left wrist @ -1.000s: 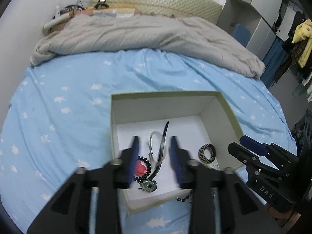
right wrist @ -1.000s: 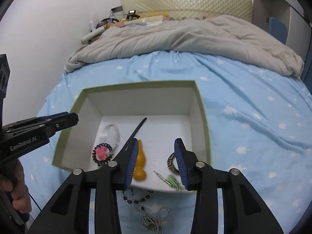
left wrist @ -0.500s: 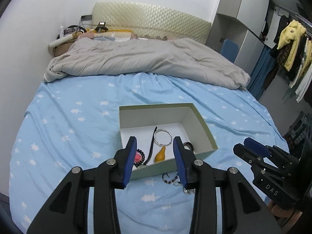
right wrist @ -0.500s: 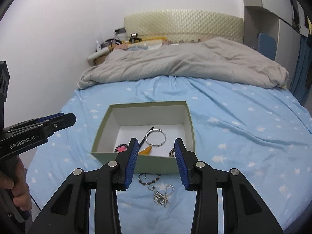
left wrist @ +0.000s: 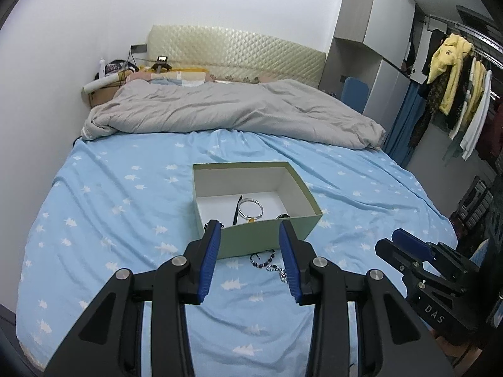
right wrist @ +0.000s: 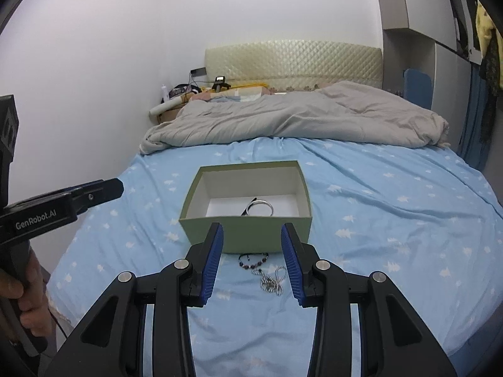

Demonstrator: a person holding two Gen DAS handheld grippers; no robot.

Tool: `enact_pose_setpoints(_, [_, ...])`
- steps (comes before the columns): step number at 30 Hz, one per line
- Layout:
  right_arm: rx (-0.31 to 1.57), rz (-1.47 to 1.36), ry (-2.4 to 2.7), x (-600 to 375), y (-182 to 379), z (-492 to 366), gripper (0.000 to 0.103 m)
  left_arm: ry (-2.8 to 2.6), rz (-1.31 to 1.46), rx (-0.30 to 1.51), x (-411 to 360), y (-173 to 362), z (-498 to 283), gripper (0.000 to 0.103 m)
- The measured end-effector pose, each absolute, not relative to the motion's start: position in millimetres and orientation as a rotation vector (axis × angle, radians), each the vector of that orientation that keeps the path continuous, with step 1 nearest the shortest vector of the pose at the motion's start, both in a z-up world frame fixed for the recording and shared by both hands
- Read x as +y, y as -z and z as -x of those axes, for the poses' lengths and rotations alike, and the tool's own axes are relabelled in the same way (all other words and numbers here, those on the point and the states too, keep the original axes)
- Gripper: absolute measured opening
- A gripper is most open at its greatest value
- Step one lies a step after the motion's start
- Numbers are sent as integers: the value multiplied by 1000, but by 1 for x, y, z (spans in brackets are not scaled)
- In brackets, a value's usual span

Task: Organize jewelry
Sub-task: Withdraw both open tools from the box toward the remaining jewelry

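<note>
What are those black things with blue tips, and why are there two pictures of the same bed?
They are tongs that a person holds, one in each hand, with a small camera on each. One picture looks along the left tongs, the other along the right tongs, so both show the same bed from side by side. Both tongs are open and hold nothing. On the light blue bedsheet with white trees stands an open pale green cardboard box. Inside it you can see a silver bangle and a thin black stick. In front of the box, on the sheet, lie a dark beaded bracelet and a silver ball chain.
</note>
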State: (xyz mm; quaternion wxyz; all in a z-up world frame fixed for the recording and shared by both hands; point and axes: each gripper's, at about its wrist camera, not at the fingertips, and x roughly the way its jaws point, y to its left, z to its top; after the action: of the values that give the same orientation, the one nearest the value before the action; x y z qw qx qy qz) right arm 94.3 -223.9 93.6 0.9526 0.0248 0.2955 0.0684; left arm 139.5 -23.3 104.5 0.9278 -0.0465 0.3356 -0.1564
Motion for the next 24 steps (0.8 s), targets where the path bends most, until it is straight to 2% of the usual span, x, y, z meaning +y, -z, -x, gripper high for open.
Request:
enact_pose_setpoints(13, [503,-64,-133,-234,-82,-36,37,336,95,691,-24,-66,-92,39])
enact_pose_setpoints(24, [561,-80,-111,-240,-24,-21,38,346,115,771,-25,-16,-80,39])
